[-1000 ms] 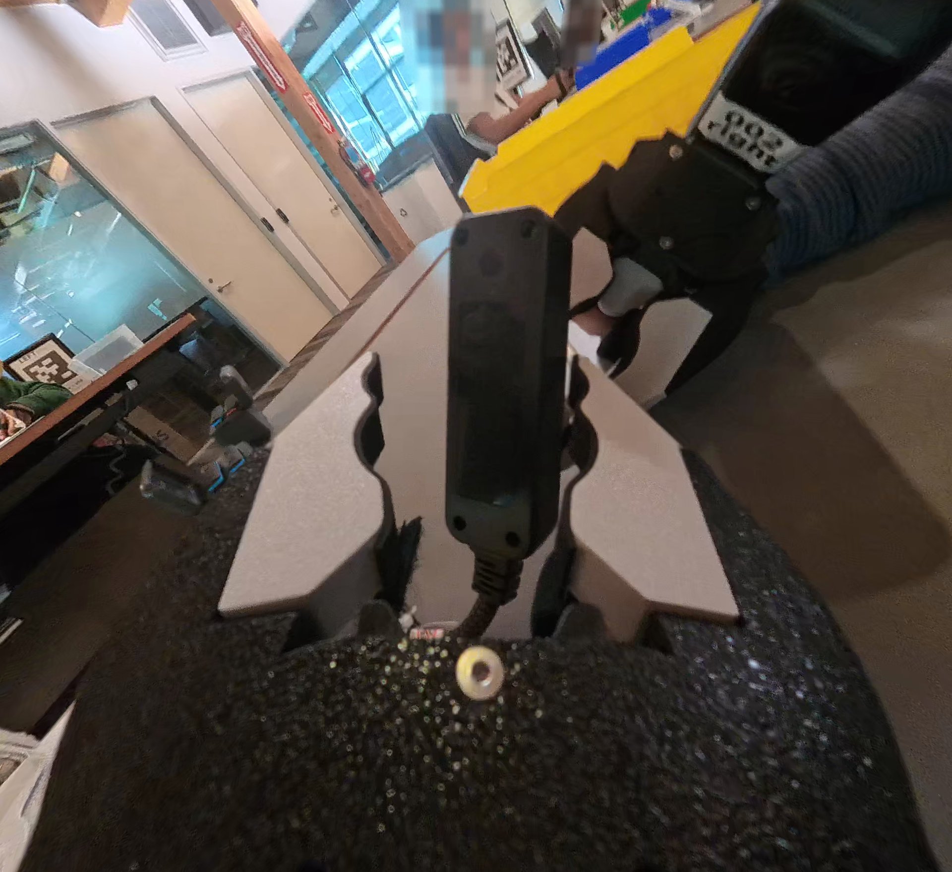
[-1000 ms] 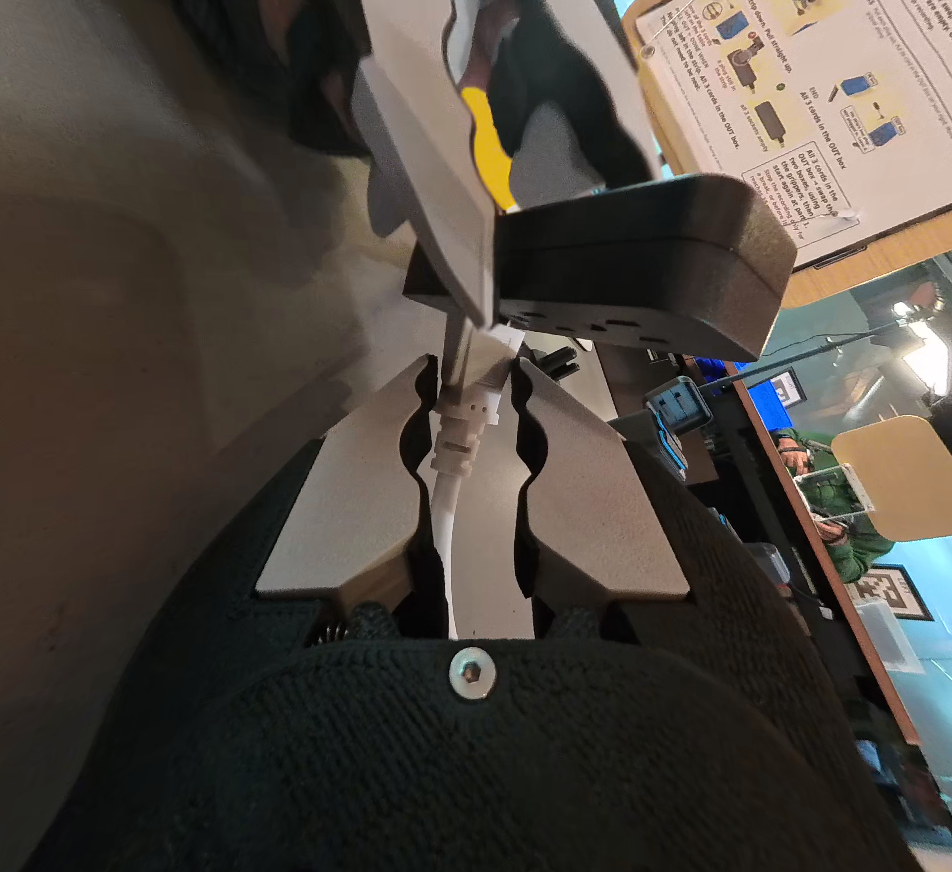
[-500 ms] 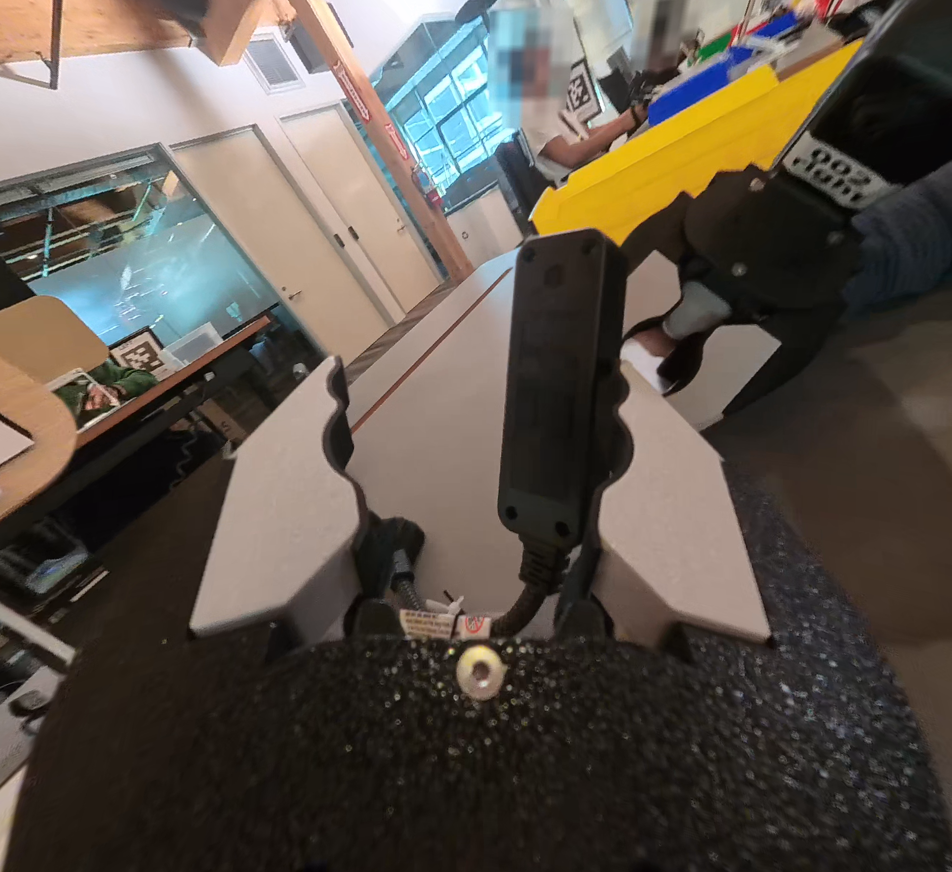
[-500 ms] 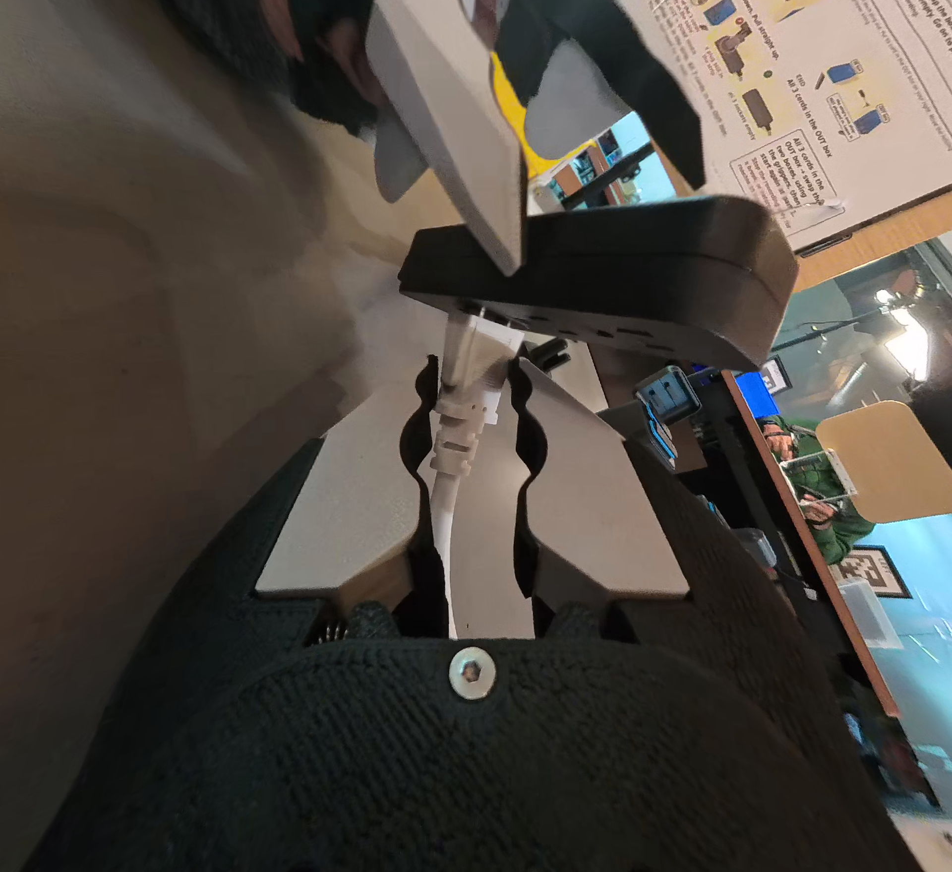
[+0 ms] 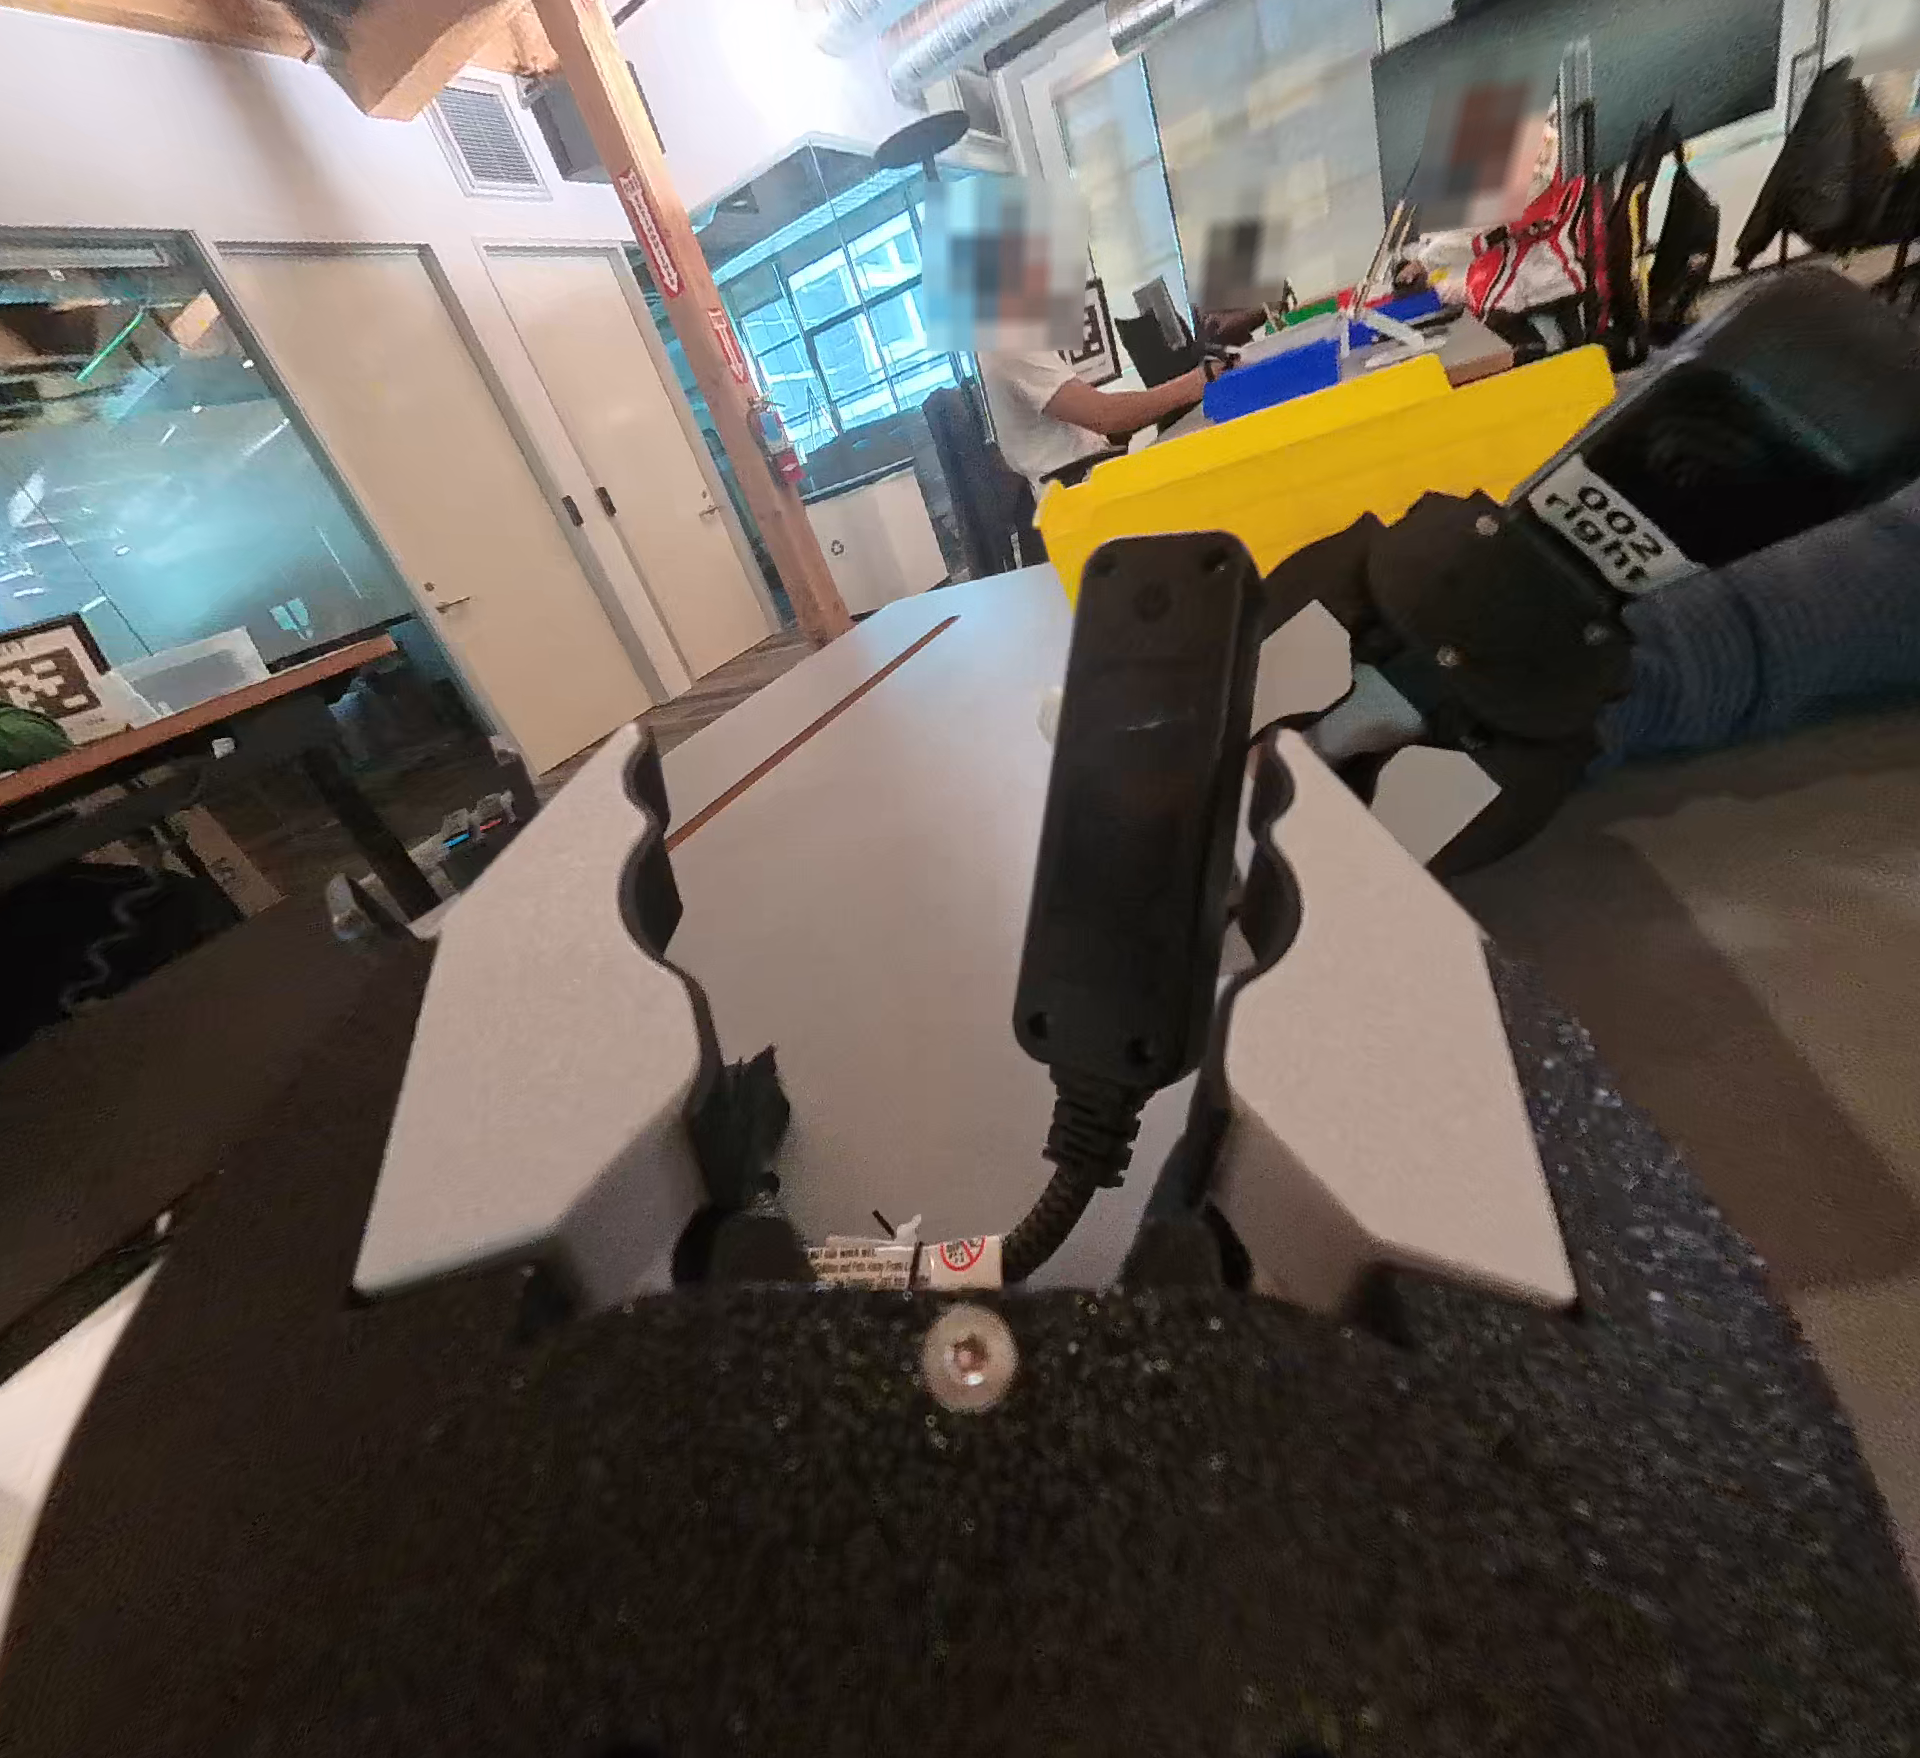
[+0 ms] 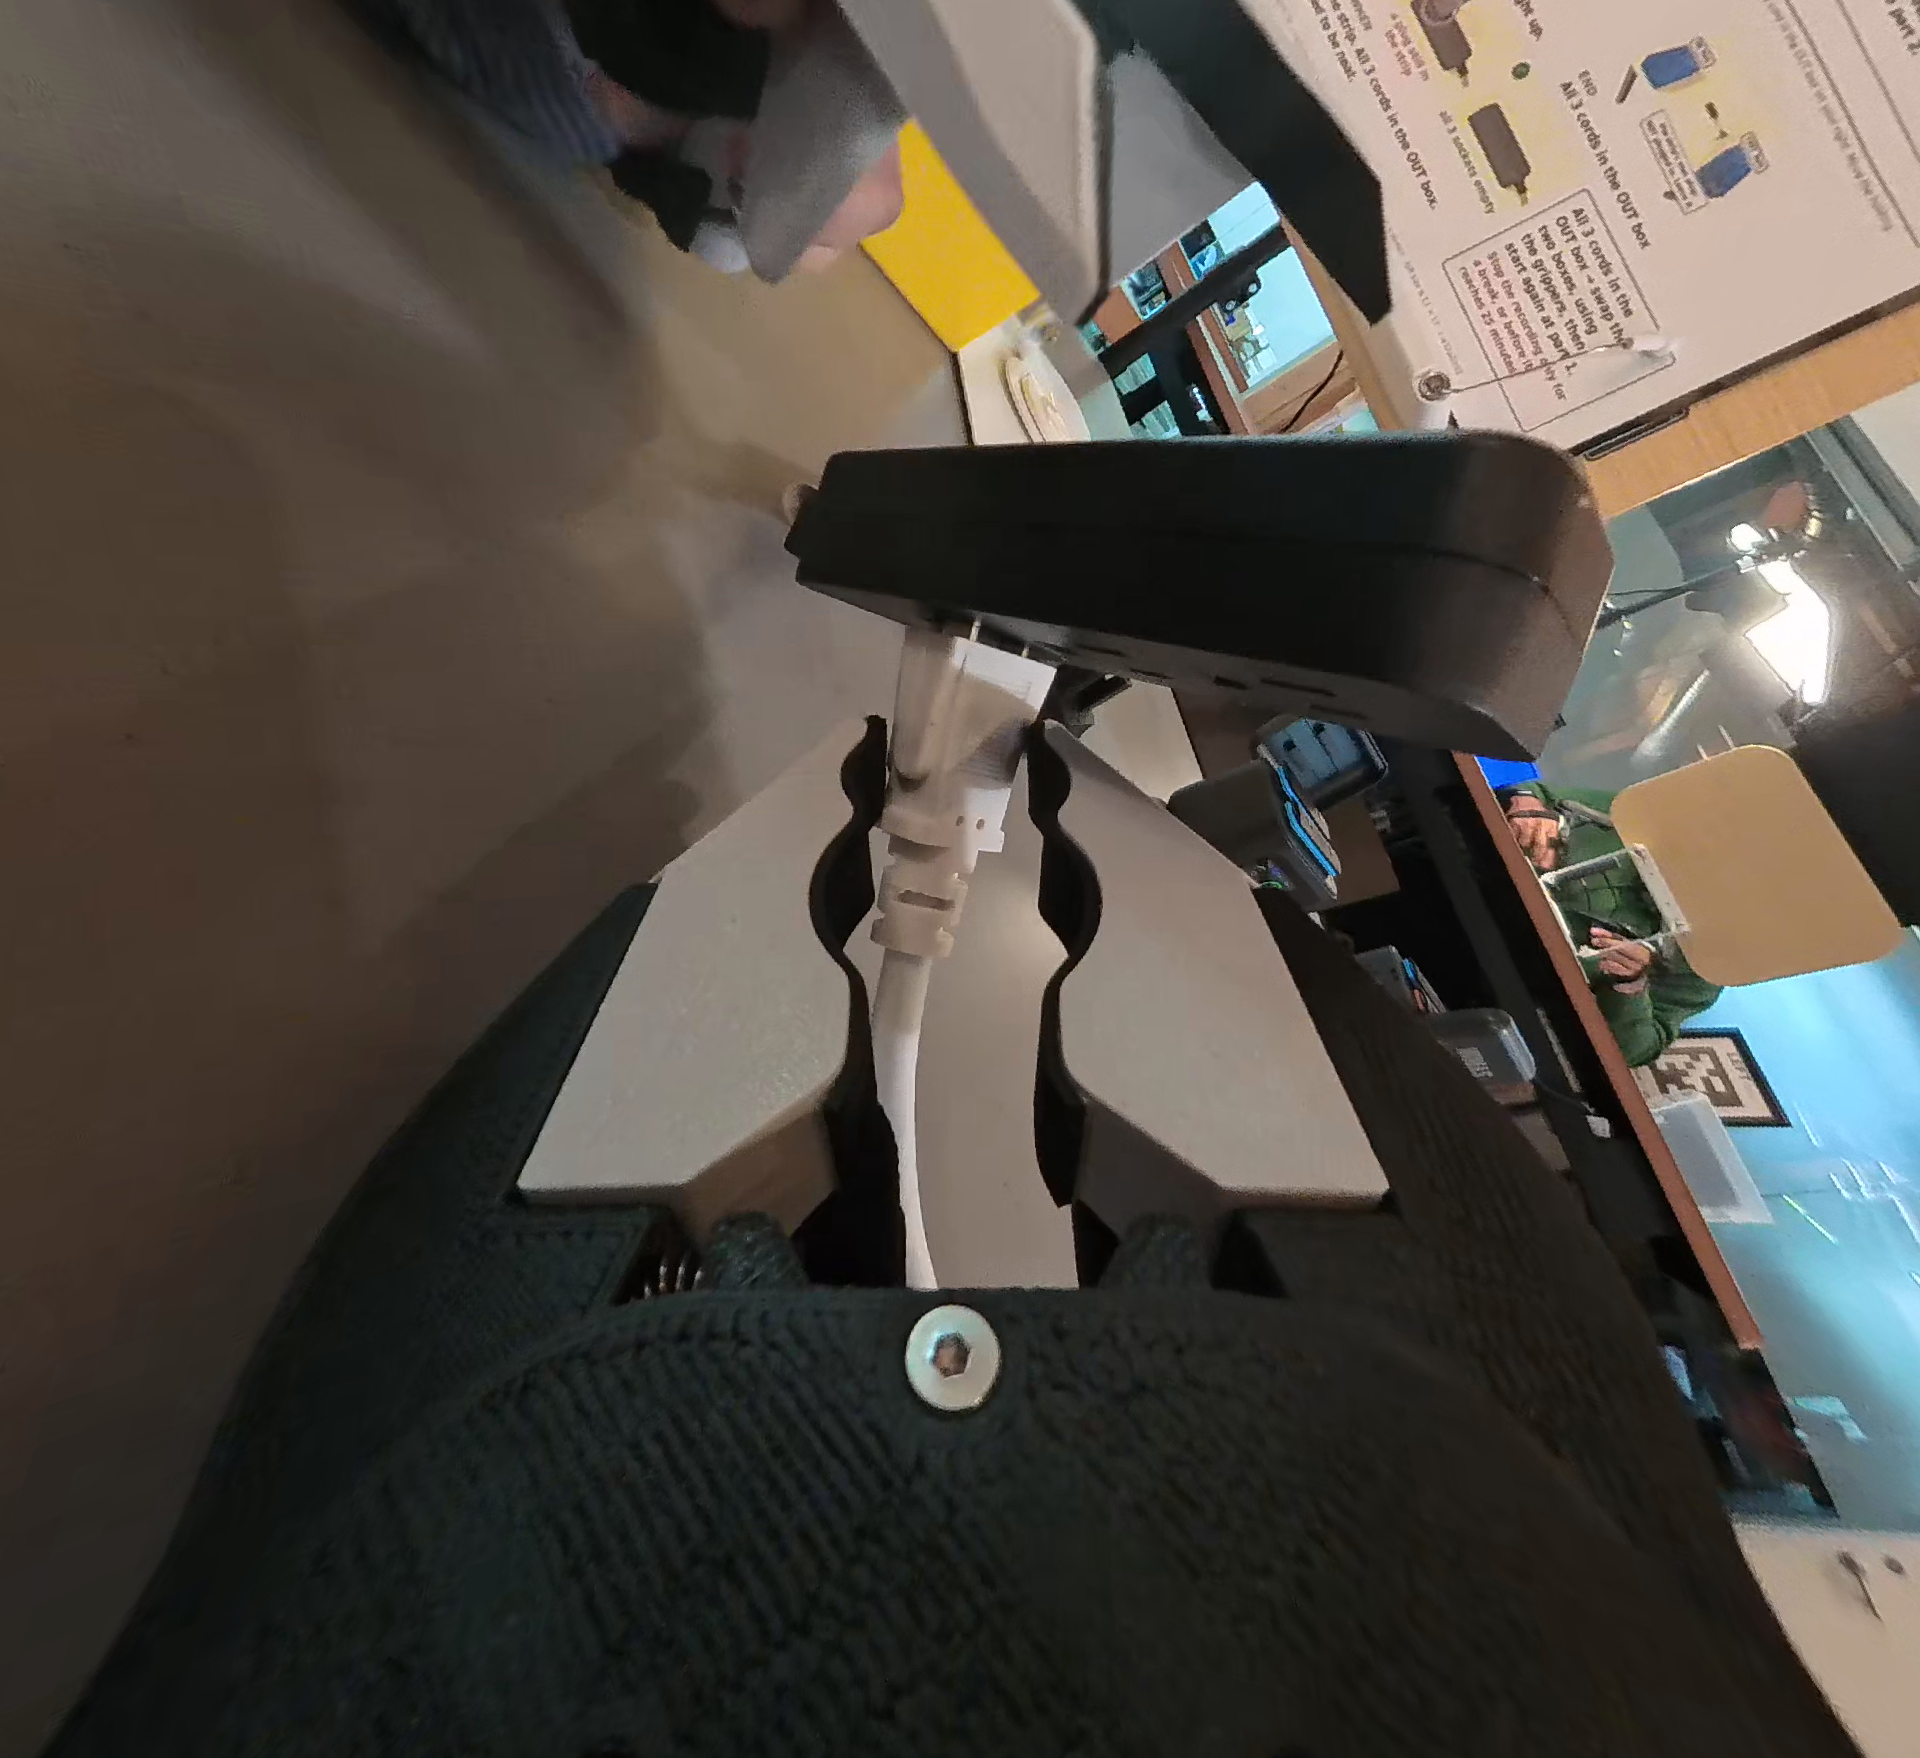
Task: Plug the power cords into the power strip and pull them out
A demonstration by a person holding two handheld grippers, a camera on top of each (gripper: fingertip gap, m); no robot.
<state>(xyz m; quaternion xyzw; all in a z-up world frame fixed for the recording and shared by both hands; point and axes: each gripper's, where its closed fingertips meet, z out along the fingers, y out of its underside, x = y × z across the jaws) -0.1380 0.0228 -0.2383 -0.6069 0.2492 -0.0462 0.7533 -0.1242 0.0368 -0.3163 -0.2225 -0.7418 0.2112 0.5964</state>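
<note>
The black power strip (image 5: 1143, 773) stands on edge between my left gripper's (image 5: 956, 742) wide-open jaws and leans against the right finger (image 5: 1351, 981). Its braided black cable (image 5: 1049, 1220) runs back under the gripper. My right gripper (image 6: 956, 737) is shut on a white plug (image 6: 961, 711) that sits in a socket on the strip's underside (image 6: 1195, 545). A sliver of prong shows. The white cord (image 6: 899, 1085) trails back between the fingers. The left gripper's grey fingers (image 6: 935, 46) hang above the strip, apart from it. The right gripper's black body (image 5: 1486, 628) shows behind the strip.
A yellow bin (image 5: 1299, 461) stands at the far side of the grey table (image 5: 883, 825). A printed instruction sheet on a wooden board (image 6: 1662, 98) stands beyond the strip. People sit at desks behind. A person's blue sleeve (image 5: 1766, 648) holds the right gripper. The grippers' ends are close to 8 cm from one another.
My left gripper has opened and let go of the power strip, and its fingers have drawn away from it. My right gripper has kept hold of the white plug at the socket.
</note>
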